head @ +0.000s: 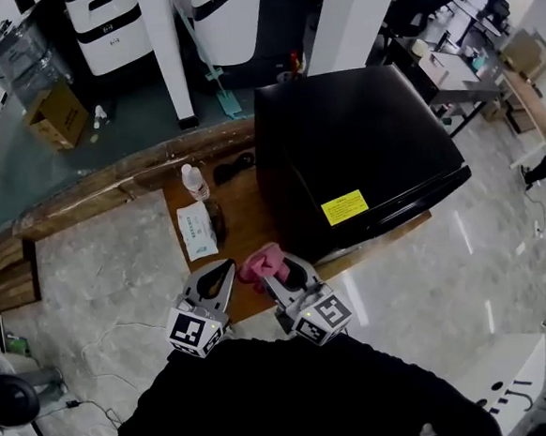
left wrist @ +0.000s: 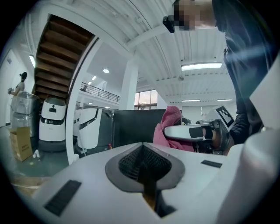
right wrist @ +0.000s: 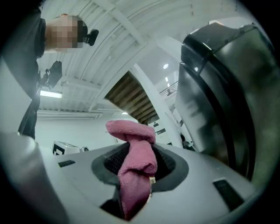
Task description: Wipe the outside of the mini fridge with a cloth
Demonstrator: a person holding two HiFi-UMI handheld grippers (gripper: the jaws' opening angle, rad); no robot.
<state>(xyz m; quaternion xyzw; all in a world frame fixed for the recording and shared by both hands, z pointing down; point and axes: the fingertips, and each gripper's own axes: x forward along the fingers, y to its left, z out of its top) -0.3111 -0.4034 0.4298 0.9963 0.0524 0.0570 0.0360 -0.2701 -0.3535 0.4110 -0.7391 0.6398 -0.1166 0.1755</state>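
Holding a pink cloth (right wrist: 132, 151) pinched between the closed fingers of the right gripper (right wrist: 136, 168), a person in dark clothing (head: 297, 399) stands at a low wooden worktop (head: 240, 220) that carries a black mini fridge (head: 357, 149). The cloth is folded into a thick wad that stands up past the fingertips. In the head view it sits just beside the fridge's lower near corner; whether it touches the cabinet cannot be told. The right gripper view shows the fridge's glossy dark side rising close on the right, with a gap between it and the cloth.

The left gripper (head: 224, 266) hangs just beside the right one, over the worktop's near edge. Its fingers are pressed together with nothing between them.

The fridge fills the right part of the worktop and bears a yellow label (head: 345, 208) on the face turned to the person. Left of it lie a small clear bottle with a white cap (head: 195, 182), a white packet (head: 197, 232) and a dark object (head: 234, 166) near the back edge.

Pale stone-patterned floor (head: 99, 273) surrounds the worktop. Beyond it a cardboard box (head: 58, 114) sits on a green floor, near white machines (head: 107, 28).
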